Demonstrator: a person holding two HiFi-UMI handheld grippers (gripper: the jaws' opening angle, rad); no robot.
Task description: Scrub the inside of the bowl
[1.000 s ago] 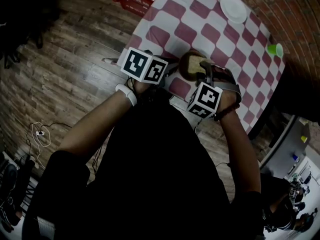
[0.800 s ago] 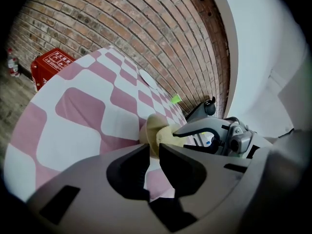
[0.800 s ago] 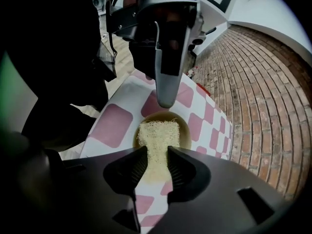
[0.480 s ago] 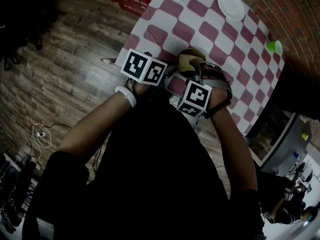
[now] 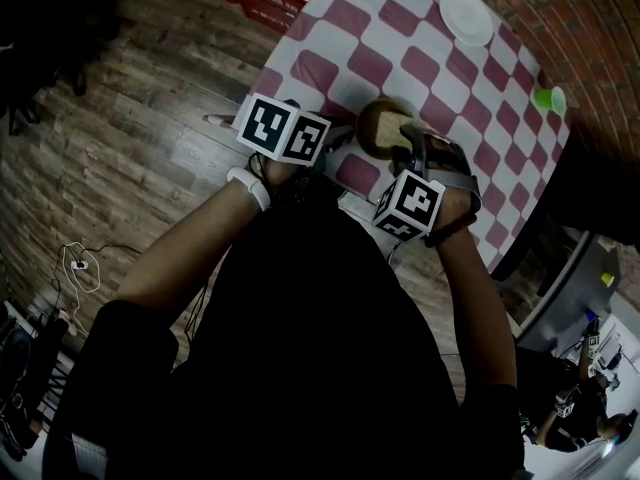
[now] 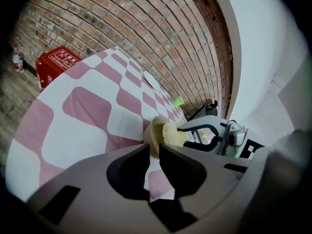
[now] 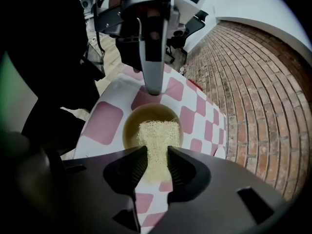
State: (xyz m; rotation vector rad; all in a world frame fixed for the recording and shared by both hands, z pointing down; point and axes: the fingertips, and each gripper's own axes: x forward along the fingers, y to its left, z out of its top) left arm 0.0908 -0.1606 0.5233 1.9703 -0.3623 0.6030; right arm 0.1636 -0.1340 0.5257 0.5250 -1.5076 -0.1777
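A tan bowl (image 5: 376, 128) stands near the front edge of the checked table (image 5: 400, 38). My left gripper (image 6: 153, 152) is shut on the bowl's near rim (image 6: 152, 133). In the right gripper view it comes in from the far side and clamps that rim. My right gripper (image 7: 157, 157) is shut on a yellow scrub pad (image 7: 157, 135). The pad reaches down into the bowl (image 7: 131, 130) and lies against its inside. In the head view both marker cubes hide the jaws.
A white plate (image 5: 467, 16) and a green cup (image 5: 549, 99) sit at the far side of the table. A red crate (image 6: 56, 62) stands on the wooden floor beside it, and a brick wall (image 6: 146, 28) runs behind. Cables lie on the floor at the left.
My right gripper swung left over the bowl with the pad and has come back to the right. The left gripper and the bowl have hardly moved.
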